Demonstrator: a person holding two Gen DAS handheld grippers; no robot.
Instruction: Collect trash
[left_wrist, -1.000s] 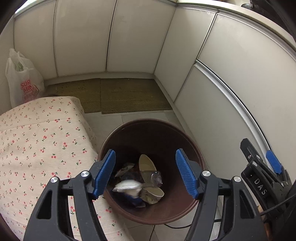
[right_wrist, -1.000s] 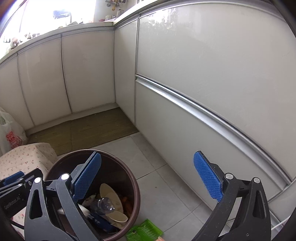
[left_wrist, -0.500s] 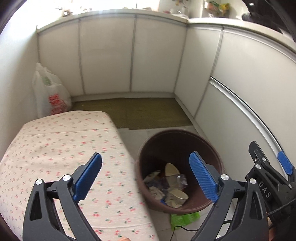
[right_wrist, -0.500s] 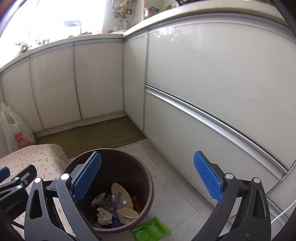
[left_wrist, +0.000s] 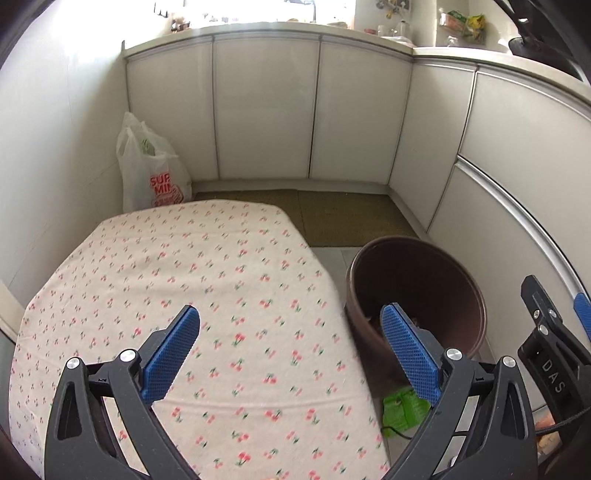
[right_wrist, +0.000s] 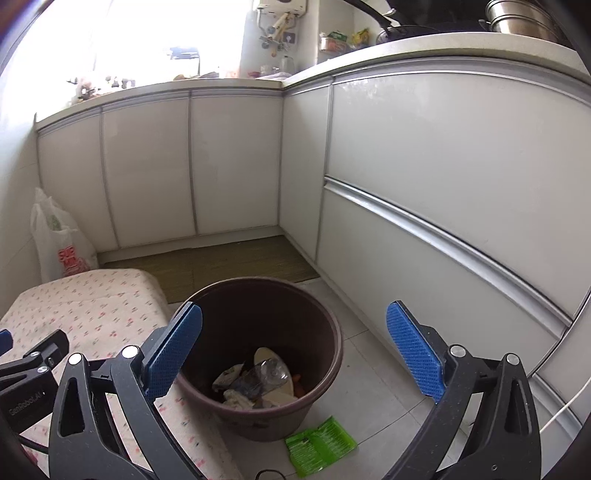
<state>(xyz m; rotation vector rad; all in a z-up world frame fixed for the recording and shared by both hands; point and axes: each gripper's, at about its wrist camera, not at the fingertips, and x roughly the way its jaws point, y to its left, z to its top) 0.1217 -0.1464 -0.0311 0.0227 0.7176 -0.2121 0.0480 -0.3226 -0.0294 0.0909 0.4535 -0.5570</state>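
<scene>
Though partly hidden: one bin (right_wrist: 258, 332); one wrapper (right_wrist: 320, 445)

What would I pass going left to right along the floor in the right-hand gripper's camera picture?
White plastic bag → cherry-print cloth → brown bin → green wrapper → white cabinet fronts.

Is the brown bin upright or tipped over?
Upright: the brown bin stands on the tiled floor, mouth up, trash resting at its bottom.
</scene>
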